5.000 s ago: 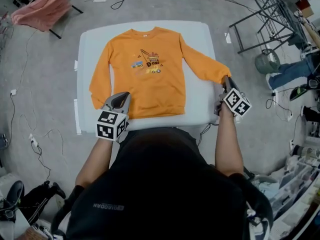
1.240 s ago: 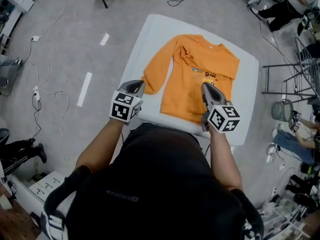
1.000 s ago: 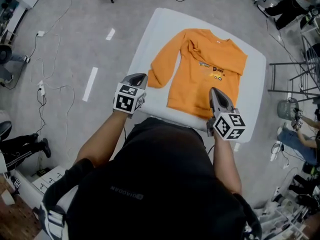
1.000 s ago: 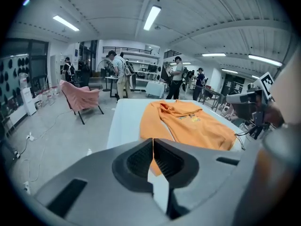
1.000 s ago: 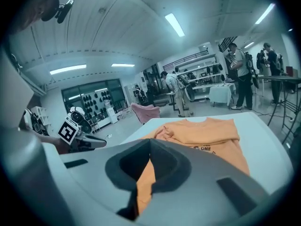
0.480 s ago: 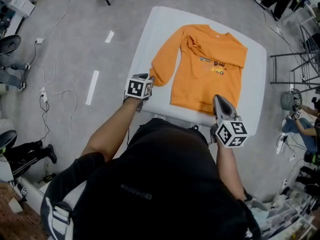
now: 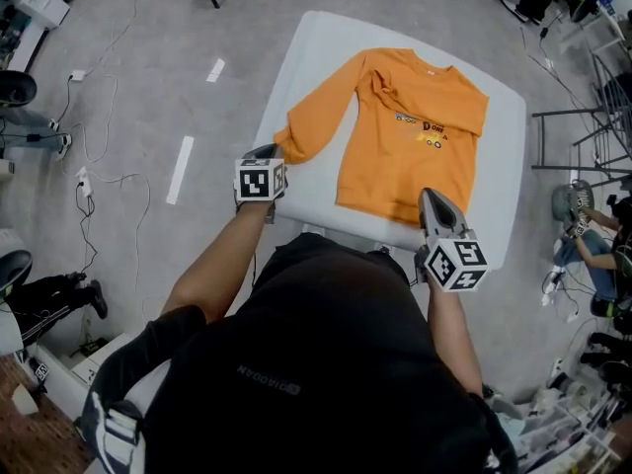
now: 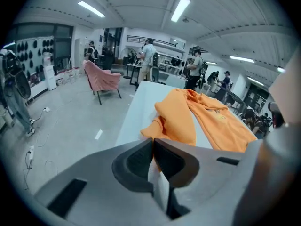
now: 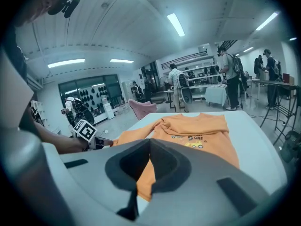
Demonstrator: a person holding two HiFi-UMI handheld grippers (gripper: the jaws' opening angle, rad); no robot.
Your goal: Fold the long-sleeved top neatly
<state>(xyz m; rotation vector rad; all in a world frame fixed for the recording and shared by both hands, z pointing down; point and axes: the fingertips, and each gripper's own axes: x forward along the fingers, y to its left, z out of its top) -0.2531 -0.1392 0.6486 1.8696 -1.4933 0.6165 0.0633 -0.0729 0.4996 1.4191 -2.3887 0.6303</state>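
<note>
Your left gripper (image 7: 268, 152), left of centre, has just closed on the sleeve cuff (image 7: 285, 147) of the orange top (image 7: 395, 156). Your right gripper (image 7: 429, 197), jaws pressed together, hovers at the hem (image 7: 380, 210).

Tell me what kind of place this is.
Probably an open lab or workshop, maybe set up for recording: loose cables across a bare grey floor, a metal frame, and other people standing at benches beyond the white table with the orange top.

"ONE" is being shown in the chest print (image 9: 194, 139) of the orange top (image 9: 211, 124); "QIAODAN" is being displayed, upside down, on the black shirt (image 7: 296, 403).
</note>
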